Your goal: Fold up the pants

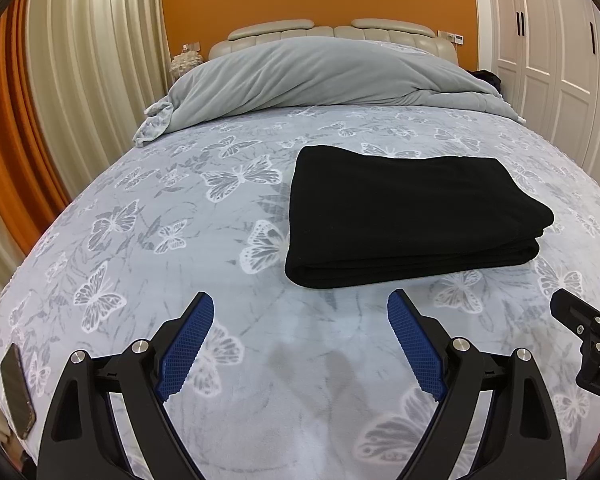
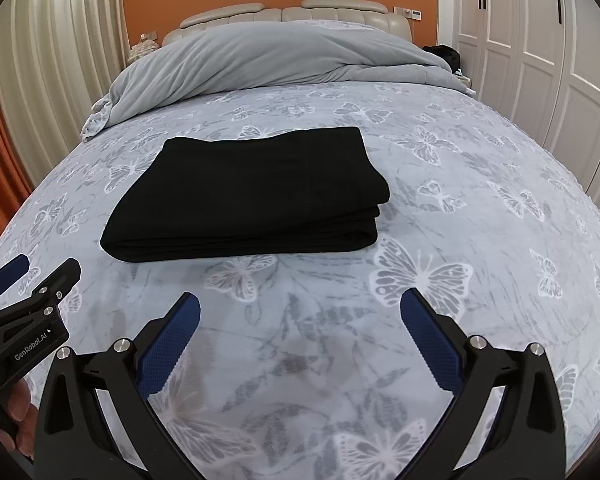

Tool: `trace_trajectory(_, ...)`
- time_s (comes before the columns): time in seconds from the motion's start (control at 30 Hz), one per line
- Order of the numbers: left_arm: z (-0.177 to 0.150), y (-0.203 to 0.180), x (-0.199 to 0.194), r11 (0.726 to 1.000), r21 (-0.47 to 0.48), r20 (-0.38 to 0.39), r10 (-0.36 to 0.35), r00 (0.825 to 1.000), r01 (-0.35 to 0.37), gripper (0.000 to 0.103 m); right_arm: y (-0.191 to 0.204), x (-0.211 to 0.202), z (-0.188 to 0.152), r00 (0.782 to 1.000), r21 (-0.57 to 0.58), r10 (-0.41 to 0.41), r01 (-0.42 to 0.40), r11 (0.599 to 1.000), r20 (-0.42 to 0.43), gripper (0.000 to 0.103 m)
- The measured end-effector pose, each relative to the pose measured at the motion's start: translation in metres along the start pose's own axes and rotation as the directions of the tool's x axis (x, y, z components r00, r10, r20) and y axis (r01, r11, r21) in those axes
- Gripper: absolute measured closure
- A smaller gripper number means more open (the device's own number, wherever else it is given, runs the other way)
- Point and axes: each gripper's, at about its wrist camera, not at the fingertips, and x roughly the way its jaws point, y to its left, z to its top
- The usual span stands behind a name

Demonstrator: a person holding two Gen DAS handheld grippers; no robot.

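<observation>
The black pants [image 1: 412,208] are lying folded into a flat rectangular stack on the bed [image 1: 180,240], several layers showing along the near edge; in the right wrist view the pants [image 2: 248,196] are sitting left of centre, ahead of both grippers and touching neither. The left gripper [image 1: 300,304] is hovering above the butterfly-print bedspread with its blue-padded fingers [image 1: 188,344] spread wide and gripping nothing; the right gripper [image 2: 300,304] is hanging just beside it, its fingers [image 2: 432,344] likewise standing wide apart and empty. Each gripper is showing at the edge of the other's view: the right gripper [image 1: 592,320] at the far right, the left gripper [image 2: 28,304] at the far left. A grey duvet [image 1: 320,76] is lying bunched across the head of the bed, against the padded headboard [image 1: 328,32]; a dark phone [image 1: 18,392] is resting near the bed's left edge. No container is showing anywhere; white wardrobe doors [image 2: 540,60] are standing shut on the right, and pale curtains [image 1: 80,60] are hanging on the left.
</observation>
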Motion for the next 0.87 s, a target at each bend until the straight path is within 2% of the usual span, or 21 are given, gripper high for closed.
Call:
trace_trajectory(0.4, 0.004, 0.003, 0.001, 1.0, -0.015, 0.009, 0.018, 1.0, -0.018, 0.017, 0.002, 0.0, -0.001, 1.0, 0.001, -0.001, 0.001, 1.0, -0.001, 0.005)
trace_trajectory(0.57, 0.005, 0.001, -0.006, 0.999, -0.016, 0.054, 0.042, 0.998, -0.041, 0.017, 0.002, 0.0, -0.001, 1.0, 0.001, -0.002, 0.002, 1.0, -0.001, 0.005)
trace_trajectory(0.87, 0.006, 0.0, -0.011, 1.0, -0.023, 0.053, 0.016, 0.998, -0.014, 0.017, 0.002, -0.005, -0.005, 1.0, 0.003, -0.004, 0.004, 1.0, 0.031, 0.005)
